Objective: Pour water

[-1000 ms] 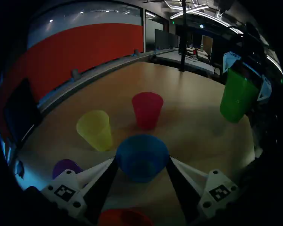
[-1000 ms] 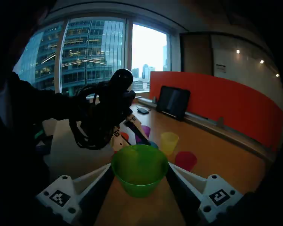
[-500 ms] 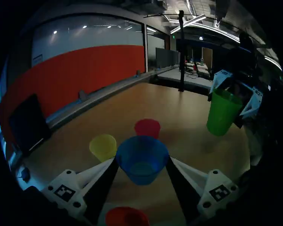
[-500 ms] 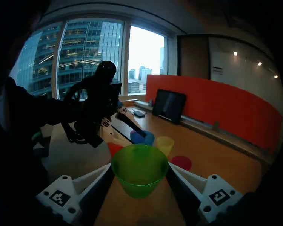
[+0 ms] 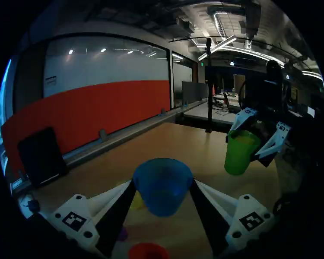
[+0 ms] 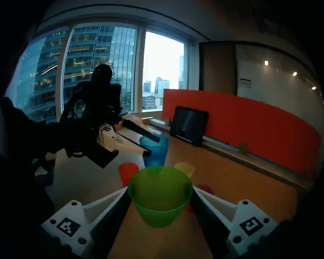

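We grip both cups.
Left gripper (image 5: pixel 163 196) clamps blue cup (image 5: pixel 163 181); right gripper (image 6: pixel 160 211) clamps green cup (image 6: pixel 160 196), 3 o'clock in left gripper view.

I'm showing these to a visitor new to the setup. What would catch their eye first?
Two bright cups held over the wooden table: a blue plastic cup in the left gripper, centre of the left gripper view, and a green plastic cup in the right gripper, centre of the right gripper view. Behind runs a long red wall panel, tall city-view windows to its left.
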Action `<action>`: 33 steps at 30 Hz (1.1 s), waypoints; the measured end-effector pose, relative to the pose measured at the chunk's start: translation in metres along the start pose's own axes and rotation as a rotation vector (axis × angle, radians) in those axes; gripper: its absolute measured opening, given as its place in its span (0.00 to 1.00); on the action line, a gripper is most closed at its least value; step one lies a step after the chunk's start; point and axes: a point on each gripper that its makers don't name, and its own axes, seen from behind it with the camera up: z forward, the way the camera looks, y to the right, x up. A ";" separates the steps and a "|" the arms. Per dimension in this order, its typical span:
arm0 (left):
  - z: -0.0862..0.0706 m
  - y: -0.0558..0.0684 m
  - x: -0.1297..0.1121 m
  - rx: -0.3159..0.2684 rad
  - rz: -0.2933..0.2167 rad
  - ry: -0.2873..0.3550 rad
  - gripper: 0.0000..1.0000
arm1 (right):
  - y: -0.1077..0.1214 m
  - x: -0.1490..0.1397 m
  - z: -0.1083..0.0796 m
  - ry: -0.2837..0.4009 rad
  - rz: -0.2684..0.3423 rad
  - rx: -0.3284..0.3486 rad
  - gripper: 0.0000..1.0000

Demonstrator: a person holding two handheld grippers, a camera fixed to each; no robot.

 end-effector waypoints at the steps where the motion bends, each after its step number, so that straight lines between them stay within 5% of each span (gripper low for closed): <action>1: -0.003 -0.001 0.005 0.004 -0.001 0.012 0.87 | 0.001 0.001 0.001 0.000 0.000 -0.001 0.92; 19: -0.056 -0.019 0.069 0.049 -0.004 0.177 0.87 | 0.005 0.015 0.009 0.002 0.001 -0.018 0.93; 33: -0.075 -0.019 0.083 0.058 0.007 0.207 0.87 | 0.003 0.024 0.014 0.018 -0.016 -0.016 0.93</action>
